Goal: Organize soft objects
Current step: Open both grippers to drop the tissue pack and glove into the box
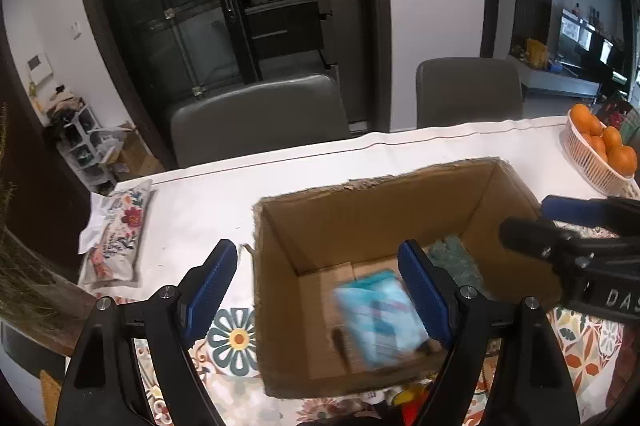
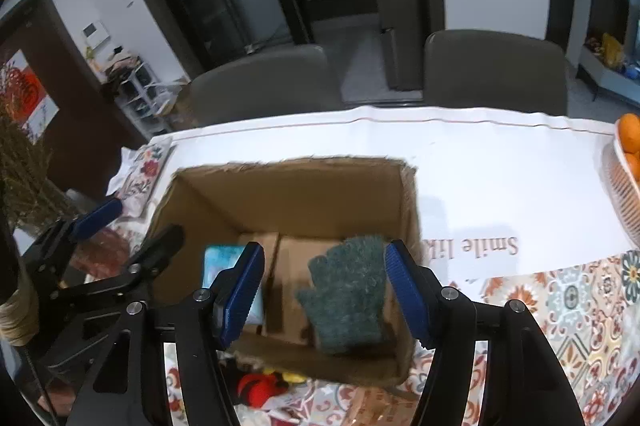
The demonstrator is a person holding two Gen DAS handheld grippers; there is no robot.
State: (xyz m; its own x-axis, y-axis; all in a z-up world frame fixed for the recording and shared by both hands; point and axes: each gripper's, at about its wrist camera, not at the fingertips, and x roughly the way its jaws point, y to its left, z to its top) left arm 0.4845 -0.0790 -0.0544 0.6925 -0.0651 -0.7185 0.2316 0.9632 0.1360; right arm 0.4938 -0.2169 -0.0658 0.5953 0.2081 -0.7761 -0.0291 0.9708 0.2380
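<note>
An open cardboard box [image 1: 360, 209] stands on the table; it also shows in the right wrist view [image 2: 288, 185]. Inside lie a light blue soft packet [image 1: 380, 318], blurred, and a fuzzy teal glove [image 2: 348, 290]. The packet's edge shows in the right wrist view [image 2: 218, 260] and the glove in the left wrist view [image 1: 454, 258]. My left gripper [image 1: 320, 290] is open above the box's near left side. My right gripper [image 2: 324, 290] is open above the glove. Each gripper appears in the other's view, the right [image 1: 560, 226] and the left [image 2: 120, 226].
A floral pouch [image 1: 116, 238] lies on the table's left. A basket of oranges [image 1: 600, 153] stands at the right. A red and yellow soft toy [image 2: 264, 384] lies in front of the box. Two grey chairs [image 1: 260, 117] stand behind the table. A floral cloth [image 2: 580, 306] covers the near side.
</note>
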